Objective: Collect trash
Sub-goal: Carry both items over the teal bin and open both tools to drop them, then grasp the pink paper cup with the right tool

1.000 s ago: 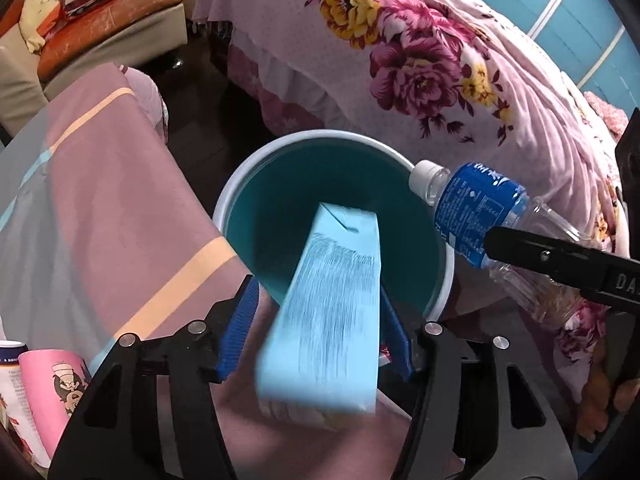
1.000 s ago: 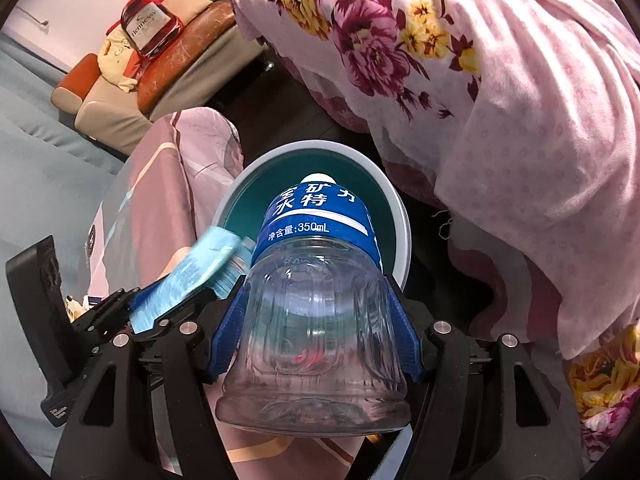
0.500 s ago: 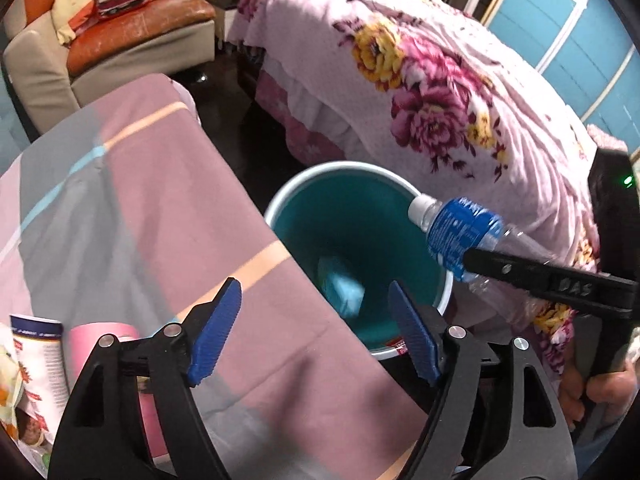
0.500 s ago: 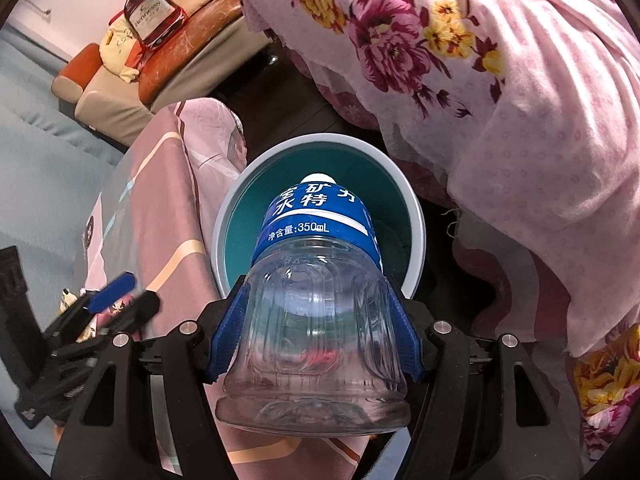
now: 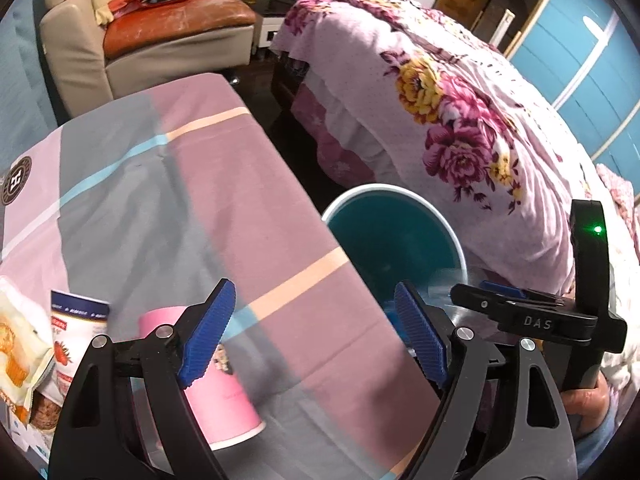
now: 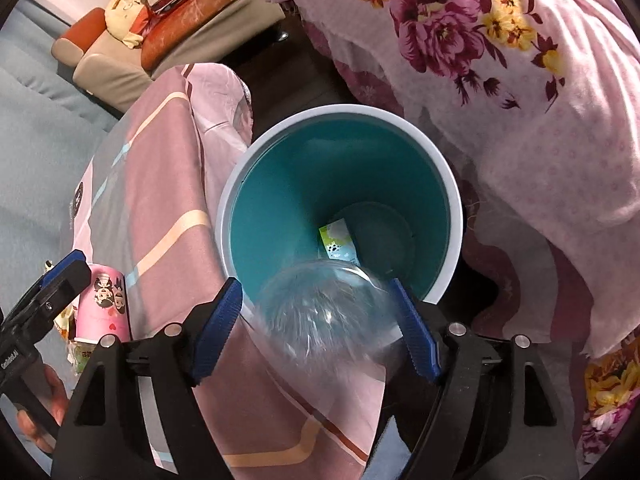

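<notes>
The table (image 5: 224,184) wears a cloth of pink and grey blocks crossed by peach and pale blue stripes, with a round dark emblem (image 5: 16,180) near its left edge. At its near left corner stand a pink paper cup (image 5: 232,400), a white snack canister (image 5: 76,336) just beside it, and a yellow-printed snack bag (image 5: 18,344) at the very edge. On the dark floor (image 5: 296,136) against the table's right edge stands a teal bin (image 6: 340,208).

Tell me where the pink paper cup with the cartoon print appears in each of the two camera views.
Left wrist view: the pink paper cup with the cartoon print is at lower left on the striped tablecloth, partly behind a blue finger pad.
Right wrist view: the same cup is at the far left edge, on the table.
Shared landmark: the teal plastic bin with the white rim beside the table.
</notes>
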`<state>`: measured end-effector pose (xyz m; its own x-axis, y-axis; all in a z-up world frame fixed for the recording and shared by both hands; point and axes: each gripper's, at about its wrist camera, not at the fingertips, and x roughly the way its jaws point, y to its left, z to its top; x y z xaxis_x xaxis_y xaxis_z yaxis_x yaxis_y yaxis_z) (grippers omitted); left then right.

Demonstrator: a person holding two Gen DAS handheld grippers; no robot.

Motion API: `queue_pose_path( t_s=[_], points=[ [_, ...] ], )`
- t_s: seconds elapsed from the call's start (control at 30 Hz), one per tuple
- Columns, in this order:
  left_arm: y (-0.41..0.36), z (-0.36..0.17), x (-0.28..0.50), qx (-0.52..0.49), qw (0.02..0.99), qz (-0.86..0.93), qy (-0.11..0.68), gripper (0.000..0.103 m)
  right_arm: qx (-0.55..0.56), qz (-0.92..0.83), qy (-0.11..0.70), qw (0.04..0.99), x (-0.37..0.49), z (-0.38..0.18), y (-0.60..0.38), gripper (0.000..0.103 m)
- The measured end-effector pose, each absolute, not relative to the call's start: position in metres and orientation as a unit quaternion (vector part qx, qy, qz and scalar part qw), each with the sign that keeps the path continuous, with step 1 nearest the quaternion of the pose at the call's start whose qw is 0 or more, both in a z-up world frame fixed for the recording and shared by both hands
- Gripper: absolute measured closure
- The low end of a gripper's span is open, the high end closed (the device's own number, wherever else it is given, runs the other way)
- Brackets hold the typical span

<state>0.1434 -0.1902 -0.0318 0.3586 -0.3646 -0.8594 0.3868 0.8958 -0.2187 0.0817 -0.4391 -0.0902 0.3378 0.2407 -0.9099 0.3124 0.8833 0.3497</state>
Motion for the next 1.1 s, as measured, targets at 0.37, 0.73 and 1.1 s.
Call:
queue_pose_path(
  t_s=[0.37, 0.73, 1.1],
  points=[
    [-0.157, -0.019, 0.132, -0.007, 0.833, -0.219, 0.507, 0.019, 0.223, -0.023, 0.576, 0.786, 0.075, -0.067, -0.416, 0.027],
    [-0.083, -0.005, 0.116, -0.039, 0.854, -0.179, 0.486, 0.016, 0.189, 0.005, 0.576, 0.795, 0.075, -0.037, -0.362, 0.026],
    [0.007, -0.011, 0.105, -0.068, 0.864, -0.125, 0.482, 0.015, 0.151, 0.069, 0.598, 0.784, 0.098, -0.027, -0.274, 0.026]
  ],
)
